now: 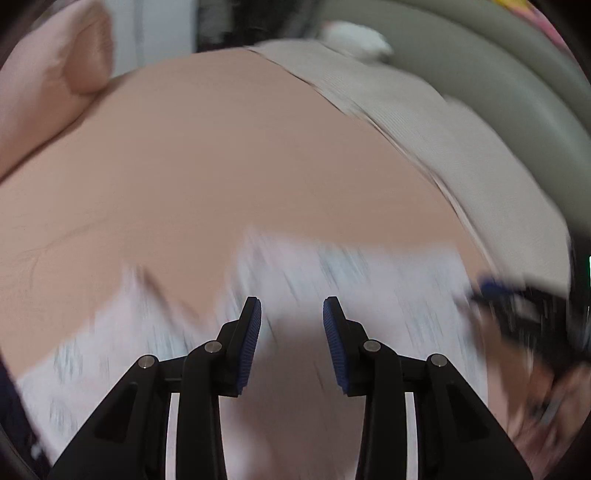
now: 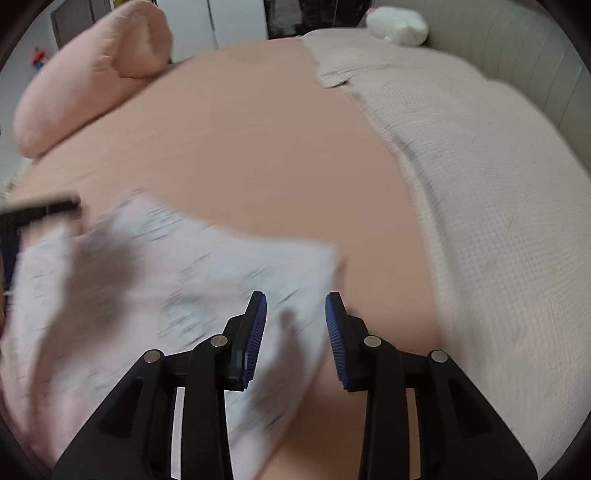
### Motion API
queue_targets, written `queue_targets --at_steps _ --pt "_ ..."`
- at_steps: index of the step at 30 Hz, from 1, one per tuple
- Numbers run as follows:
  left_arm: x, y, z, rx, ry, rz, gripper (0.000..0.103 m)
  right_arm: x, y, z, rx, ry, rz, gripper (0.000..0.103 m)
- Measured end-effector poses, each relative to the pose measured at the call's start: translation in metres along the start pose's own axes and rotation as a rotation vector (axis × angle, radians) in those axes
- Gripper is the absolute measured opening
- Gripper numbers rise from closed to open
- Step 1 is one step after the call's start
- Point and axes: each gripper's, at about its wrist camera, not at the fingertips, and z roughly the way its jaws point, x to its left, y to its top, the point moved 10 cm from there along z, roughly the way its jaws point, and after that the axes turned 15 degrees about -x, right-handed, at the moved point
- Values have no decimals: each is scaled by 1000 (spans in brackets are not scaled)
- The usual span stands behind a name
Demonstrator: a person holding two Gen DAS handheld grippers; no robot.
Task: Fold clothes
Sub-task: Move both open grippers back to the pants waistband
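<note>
A white garment with a faint grey print (image 1: 351, 280) lies spread on the peach bed sheet (image 1: 221, 166), blurred in both views. My left gripper (image 1: 292, 306) hangs over its near part, open, with nothing pinched between the blue pads (image 1: 253, 332). In the right wrist view the same garment (image 2: 147, 277) reaches from the left edge to the middle. My right gripper (image 2: 296, 301) stands open above the garment's right edge, its pads apart from the cloth. The other gripper shows as a dark blur at the side of each view (image 1: 517, 314) (image 2: 40, 210).
A beige waffle blanket (image 2: 480, 184) covers the right part of the bed. A rolled pink pillow (image 2: 92, 74) lies at the far left. A white plush toy (image 2: 399, 26) sits by the grey padded headboard (image 1: 498, 74).
</note>
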Motion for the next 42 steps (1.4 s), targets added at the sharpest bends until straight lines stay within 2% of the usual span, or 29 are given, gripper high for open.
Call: queue_targets --at_steps 3,6,10,14,17,22,23,25,26,30,31,33,34,35,37,38,40,41,42 --pt "-17 -71 -54 59 22 38 37 33 -24 -28 31 99 79 34" --pt "0 -129 -93 99 75 -35 37 60 -79 -73 74 154 131 34" --pt "36 -187 -134 112 138 -229 37 80 -142 -113 120 157 128 34" --pt "51 -214 -157 92 164 -293 37 79 -166 -115 130 102 18 34" --pt "58 -220 -168 83 175 -282 38 72 -178 -117 131 36 -43 33" --pt "83 -216 -207 -9 207 -315 38 47 -187 -135 94 -58 -67 36" --pt "86 -223 -204 17 220 -316 38 45 -187 -138 81 -58 -64 36" --pt "92 -235 -199 68 246 -318 38 54 -189 -140 88 37 7 36" --pt "94 -241 -196 89 261 -312 38 58 -192 -139 100 59 9 36" --pt "99 -248 -208 125 319 -276 39 50 -207 -136 124 -41 -135 37" --pt "106 -250 -215 119 343 -282 40 42 -207 -140 125 -74 -139 42" --pt "119 -253 -229 90 379 -300 39 23 -208 -147 125 -165 -162 41" --pt "120 -254 -231 69 354 -326 38 18 -207 -149 114 -167 -141 41" --pt "117 -252 -232 52 325 -349 38 15 -205 -152 102 -163 -117 41" --pt "110 -245 -232 16 276 -360 38 28 -191 -159 34 -66 -48 41" --pt "105 -241 -231 2 256 -356 38 38 -182 -164 -12 -40 -57 41" --pt "100 -246 -220 41 281 -330 38 67 -174 -165 -61 24 -128 41" --pt "100 -250 -214 72 304 -323 38 82 -175 -164 -67 61 -168 40" --pt "100 -255 -208 103 328 -315 40 85 -184 -163 -38 58 -194 39"
